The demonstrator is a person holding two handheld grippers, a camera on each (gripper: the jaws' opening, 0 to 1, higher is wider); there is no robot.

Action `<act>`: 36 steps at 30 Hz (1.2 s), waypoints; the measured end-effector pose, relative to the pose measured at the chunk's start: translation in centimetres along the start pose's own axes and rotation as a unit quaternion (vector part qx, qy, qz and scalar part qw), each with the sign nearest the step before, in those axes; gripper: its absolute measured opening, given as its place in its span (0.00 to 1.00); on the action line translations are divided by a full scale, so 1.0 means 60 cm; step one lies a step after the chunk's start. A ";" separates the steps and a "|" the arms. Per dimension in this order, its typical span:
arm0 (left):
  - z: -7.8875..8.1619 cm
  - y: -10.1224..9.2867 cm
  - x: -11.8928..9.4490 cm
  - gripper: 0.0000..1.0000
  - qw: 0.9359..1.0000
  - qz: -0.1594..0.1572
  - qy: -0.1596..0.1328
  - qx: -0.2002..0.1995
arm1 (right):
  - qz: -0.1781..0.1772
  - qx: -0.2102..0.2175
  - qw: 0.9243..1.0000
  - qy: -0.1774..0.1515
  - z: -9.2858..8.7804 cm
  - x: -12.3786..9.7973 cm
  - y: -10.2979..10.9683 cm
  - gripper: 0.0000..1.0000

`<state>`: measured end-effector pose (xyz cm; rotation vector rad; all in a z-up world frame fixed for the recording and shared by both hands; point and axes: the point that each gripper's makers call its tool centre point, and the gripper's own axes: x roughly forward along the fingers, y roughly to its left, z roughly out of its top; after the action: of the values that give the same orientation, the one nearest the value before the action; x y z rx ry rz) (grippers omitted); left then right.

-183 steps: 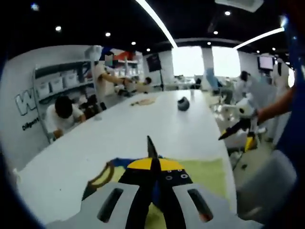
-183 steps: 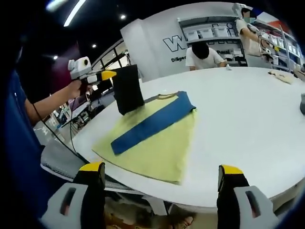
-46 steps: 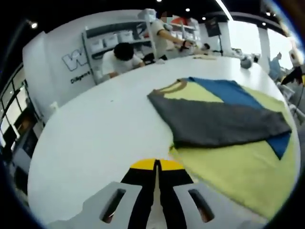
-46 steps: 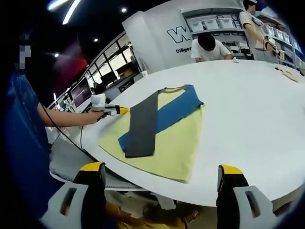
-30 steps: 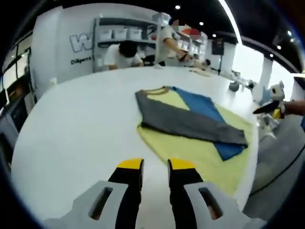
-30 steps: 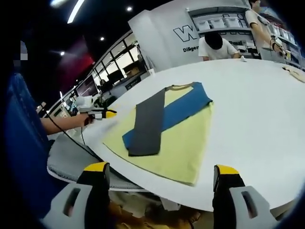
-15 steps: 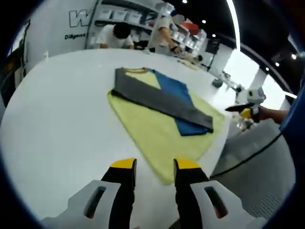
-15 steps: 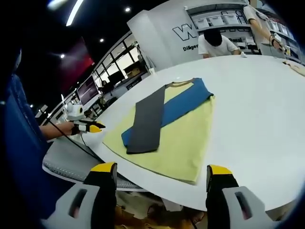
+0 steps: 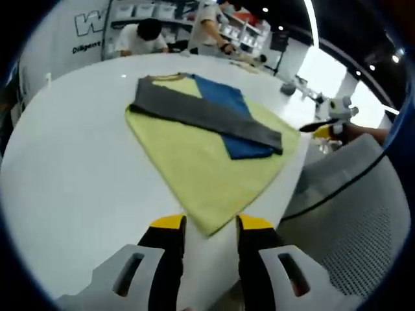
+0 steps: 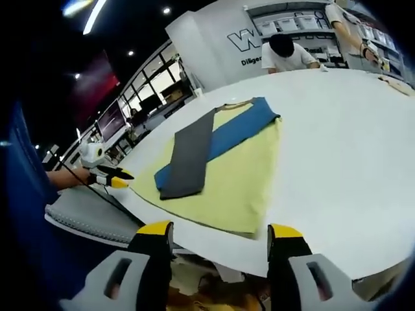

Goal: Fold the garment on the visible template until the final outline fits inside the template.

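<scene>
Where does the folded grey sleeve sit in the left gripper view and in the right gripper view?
Left gripper view: grey sleeve runs from upper left toward centre right, across the blue sleeve.
Right gripper view: grey sleeve lies left of centre, running down-left.
Shared landmark: the tan collar at the garment's far end.

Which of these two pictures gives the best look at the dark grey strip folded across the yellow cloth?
The left gripper view: the grey sleeve lies near the middle, its whole length plain across the yellow garment. The right gripper view shows it smaller and foreshortened.
</scene>
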<state>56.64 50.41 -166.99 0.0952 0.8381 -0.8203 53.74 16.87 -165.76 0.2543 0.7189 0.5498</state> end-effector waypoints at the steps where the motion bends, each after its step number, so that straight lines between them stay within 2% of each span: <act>1: -0.001 0.000 -0.002 0.29 1.000 0.000 0.001 0.000 | -0.001 0.001 1.000 0.000 -0.001 0.000 -0.002 0.53; 4: -0.009 0.006 -0.006 0.27 1.000 -0.005 0.010 -0.017 | 0.003 0.016 1.000 -0.001 -0.002 0.004 -0.003 0.49; 6: -0.014 -0.002 -0.007 0.27 0.999 -0.018 0.017 -0.044 | -0.001 0.026 1.000 0.000 -0.002 0.011 -0.004 0.46; 8: -0.013 -0.006 -0.007 0.29 0.999 -0.016 0.018 -0.049 | 0.000 0.030 1.000 0.001 0.000 0.015 -0.004 0.44; 13: 0.004 -0.019 0.011 0.30 0.998 -0.027 0.014 -0.058 | -0.005 0.054 0.999 0.003 0.008 0.033 -0.009 0.34; 14: 0.009 -0.025 0.012 0.30 0.998 -0.031 0.012 -0.062 | -0.011 0.089 0.996 0.000 0.011 0.033 -0.015 0.33; 15: 0.011 -0.027 0.013 0.30 0.997 -0.033 0.010 -0.071 | -0.001 0.117 0.993 -0.010 0.015 0.032 -0.014 0.33; 19: 0.011 -0.034 0.012 0.31 0.995 -0.040 0.010 -0.088 | -0.004 0.137 0.990 -0.017 0.015 0.028 -0.018 0.28; 21: 0.010 -0.028 0.010 0.27 0.994 -0.037 0.006 -0.100 | -0.005 0.143 0.990 -0.020 0.013 0.028 -0.023 0.23; 22: 0.007 -0.015 0.006 0.24 0.992 -0.030 0.006 -0.125 | -0.015 0.162 0.986 -0.023 0.011 0.028 -0.031 0.20; 24: 0.001 -0.003 0.005 0.15 0.989 -0.012 0.005 -0.148 | -0.028 0.193 0.981 -0.019 0.007 0.028 -0.037 0.13; 25: 0.000 0.004 0.004 0.13 0.988 -0.011 0.002 -0.157 | -0.026 0.188 0.981 -0.023 0.009 0.028 -0.039 0.11; 27: -0.001 0.009 0.004 0.10 0.985 -0.009 -0.003 -0.173 | -0.036 0.204 0.978 -0.022 0.007 0.028 -0.043 0.06; 30: 0.000 0.005 0.004 0.07 0.984 -0.011 -0.004 -0.177 | -0.041 0.205 0.978 -0.020 0.006 0.029 -0.049 0.00; 32: 0.001 0.002 0.004 0.03 0.984 -0.011 -0.004 -0.175 | -0.046 0.207 0.977 -0.016 0.004 0.029 -0.053 0.00; 36: -0.001 0.006 0.006 0.02 0.985 -0.004 -0.005 -0.173 | -0.044 0.215 0.975 -0.019 0.006 0.030 -0.054 0.00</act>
<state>57.01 50.45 -167.36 -0.2196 0.9595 -0.6724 56.33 15.18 -167.78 0.6314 0.8032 0.2993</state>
